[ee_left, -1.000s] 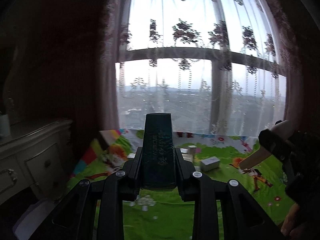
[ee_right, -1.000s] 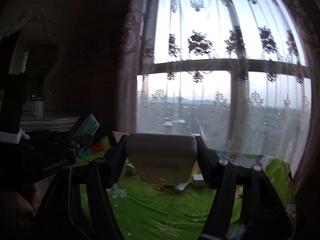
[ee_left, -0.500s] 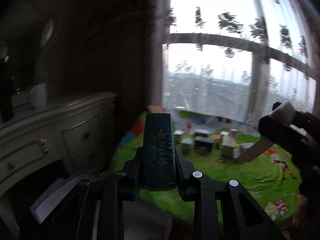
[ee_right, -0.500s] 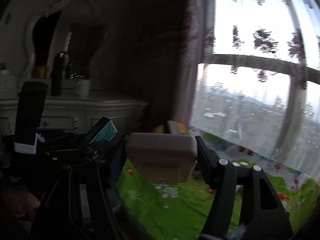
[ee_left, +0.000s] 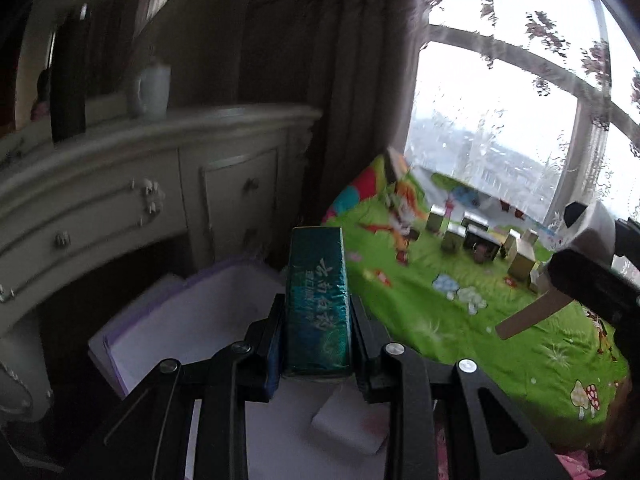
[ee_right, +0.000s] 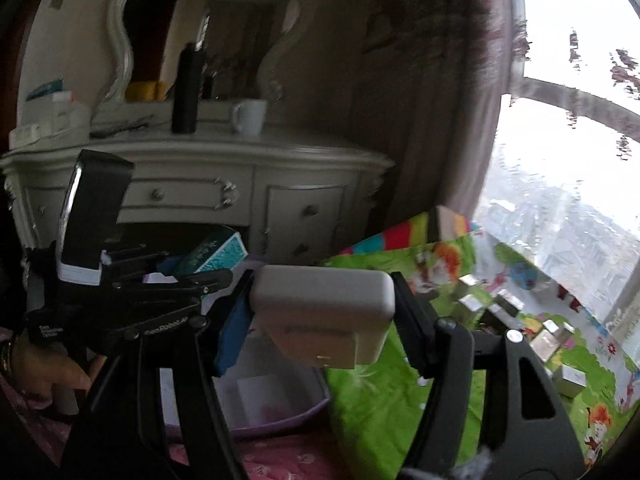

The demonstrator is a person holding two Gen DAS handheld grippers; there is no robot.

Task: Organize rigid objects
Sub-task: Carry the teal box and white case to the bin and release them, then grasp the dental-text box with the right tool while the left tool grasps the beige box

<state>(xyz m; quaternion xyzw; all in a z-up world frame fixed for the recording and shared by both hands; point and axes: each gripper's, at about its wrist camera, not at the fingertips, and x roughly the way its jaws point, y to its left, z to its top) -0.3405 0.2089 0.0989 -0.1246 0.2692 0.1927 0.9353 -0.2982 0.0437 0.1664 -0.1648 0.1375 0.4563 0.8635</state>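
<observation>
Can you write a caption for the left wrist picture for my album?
The left gripper grips a teal box above a white bin, beside the green mat dotted with little boxes.

right gripper (ee_right: pixel 322 312) gripping beige box (ee_right: pixel 320 312), apparently above bin (ee_right: pixel 280 420)

A bright green cartoon mat (ee_left: pixel 500 344) is spread out by the window. A bunch of small boxes (ee_left: pixel 480 240) is scattered on it, a few touching.
</observation>
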